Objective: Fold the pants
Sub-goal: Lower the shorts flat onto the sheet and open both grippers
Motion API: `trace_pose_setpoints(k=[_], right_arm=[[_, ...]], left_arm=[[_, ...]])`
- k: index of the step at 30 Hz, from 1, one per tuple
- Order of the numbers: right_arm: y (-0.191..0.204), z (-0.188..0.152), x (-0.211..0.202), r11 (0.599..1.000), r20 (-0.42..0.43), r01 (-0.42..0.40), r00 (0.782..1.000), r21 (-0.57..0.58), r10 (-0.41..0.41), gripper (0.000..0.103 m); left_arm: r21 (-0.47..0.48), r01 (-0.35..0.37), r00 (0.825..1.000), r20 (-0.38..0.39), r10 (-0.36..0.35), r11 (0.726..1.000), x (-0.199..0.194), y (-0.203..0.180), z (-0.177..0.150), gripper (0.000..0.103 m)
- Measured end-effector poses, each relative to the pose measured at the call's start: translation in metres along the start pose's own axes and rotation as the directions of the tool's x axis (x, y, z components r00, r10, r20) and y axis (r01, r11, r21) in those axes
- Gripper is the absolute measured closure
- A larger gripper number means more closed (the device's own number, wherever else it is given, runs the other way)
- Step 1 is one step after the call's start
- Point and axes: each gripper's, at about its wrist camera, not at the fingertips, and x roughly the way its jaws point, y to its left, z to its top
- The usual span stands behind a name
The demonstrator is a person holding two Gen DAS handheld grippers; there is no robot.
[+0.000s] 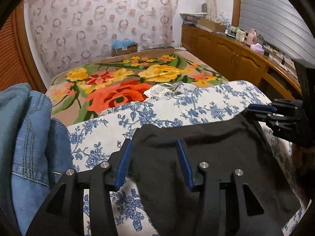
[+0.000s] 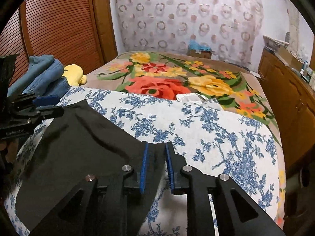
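Observation:
Black pants (image 1: 206, 153) lie folded flat on a white cloth with blue flowers (image 1: 177, 110); they also show in the right wrist view (image 2: 82, 145). My left gripper (image 1: 154, 145) is open, its blue pads straddling the pants' far left corner. My right gripper (image 2: 156, 147) has its jaws a narrow gap apart around the pants' far right corner; I cannot tell whether the pads touch the fabric. Each gripper shows in the other's view: the right one (image 1: 261, 112) at the far right edge, the left one (image 2: 49, 104) at the far left corner.
A stack of folded blue jeans (image 1: 29, 137) sits left of the pants, with a yellow plush toy (image 2: 75, 74) behind it. A floral blanket (image 1: 122, 82) covers the bed beyond. A wooden cabinet (image 1: 232, 57) runs along the right; a slatted wooden door (image 2: 59, 23) stands on the left.

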Motion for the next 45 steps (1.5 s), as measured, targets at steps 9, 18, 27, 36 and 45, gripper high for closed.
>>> trace_pose_setpoints(k=[9, 18, 27, 36, 45], right_arm=[[-0.008, -0.008, 0.025, 0.999, -0.064, 0.045, 0.997, -0.024, -0.046, 0.077], [-0.012, -0.008, 0.025, 0.999, -0.058, 0.054, 0.997, 0.005, -0.053, 0.067], [-0.005, -0.017, -0.006, 0.999, -0.018, 0.032, 0.999, 0.031, -0.032, 0.067], [0.019, -0.046, -0.052, 1.000, 0.018, 0.003, 1.000, 0.020, -0.003, 0.067], [0.039, -0.078, -0.091, 1.000, 0.037, -0.019, 0.999, 0.018, 0.018, 0.060]], left_arm=[[0.013, 0.015, 0.999, -0.052, -0.014, 1.000, 0.015, -0.004, -0.005, 0.055], [-0.007, 0.012, 0.998, -0.067, -0.012, 1.000, 0.018, 0.001, -0.011, 0.055], [-0.004, 0.015, 0.999, -0.032, -0.016, 1.000, -0.009, -0.009, -0.019, 0.055], [0.008, 0.057, 0.998, 0.003, -0.057, 0.998, -0.045, -0.023, -0.037, 0.021], [0.006, 0.070, 0.998, 0.002, -0.070, 0.998, -0.081, -0.033, -0.076, 0.021]])
